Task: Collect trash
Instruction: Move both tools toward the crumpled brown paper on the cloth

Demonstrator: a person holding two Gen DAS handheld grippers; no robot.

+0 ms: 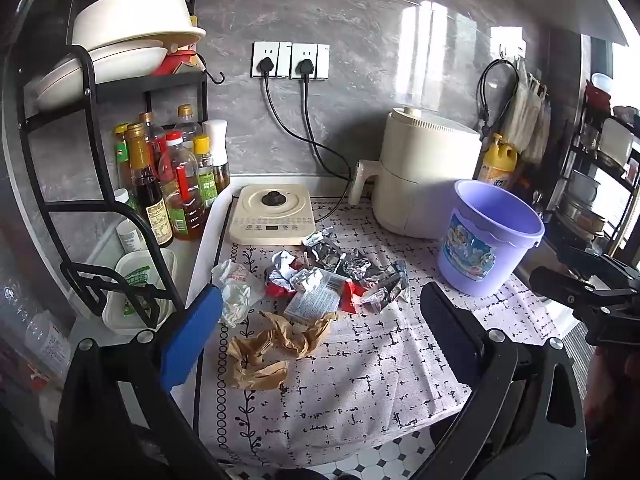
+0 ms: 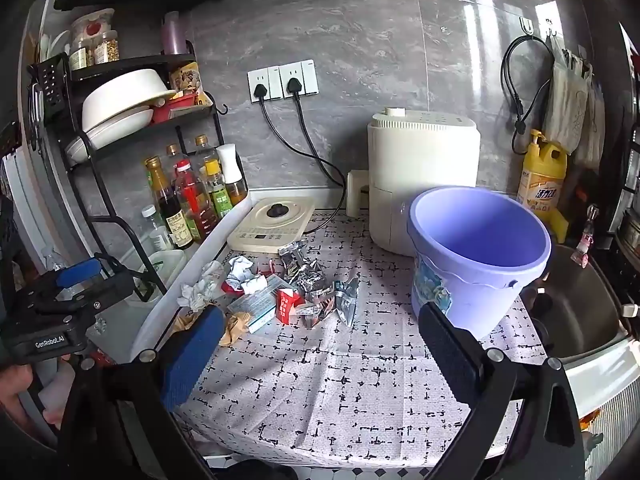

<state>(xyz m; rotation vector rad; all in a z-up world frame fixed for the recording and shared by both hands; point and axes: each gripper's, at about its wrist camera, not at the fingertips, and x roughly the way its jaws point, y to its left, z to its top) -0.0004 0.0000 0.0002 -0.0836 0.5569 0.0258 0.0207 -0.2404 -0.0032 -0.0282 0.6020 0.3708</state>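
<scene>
Trash lot: crumpled brown paper wads [image 1: 276, 344], silver foil wrappers [image 1: 360, 268] and white tissue [image 1: 236, 292], heaped mid-desk beside empty lilac plastic bucket [image 2: 476, 256]; feather-light, crushable, likely slippery foil, pinch raised folds; both grippers' jaws fully spread, empty.

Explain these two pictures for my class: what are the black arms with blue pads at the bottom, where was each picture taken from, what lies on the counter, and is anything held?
No robot here: a person holds a two-finger claw in each hand, each carrying a camera. One picture looks along the left claw, the other along the right claw; each also glimpses the other claw at its edge. On the patterned cloth lie crumpled brown paper, foil wrappers and white tissue, beside an empty purple bucket. Both claws are open, holding nothing.
</scene>
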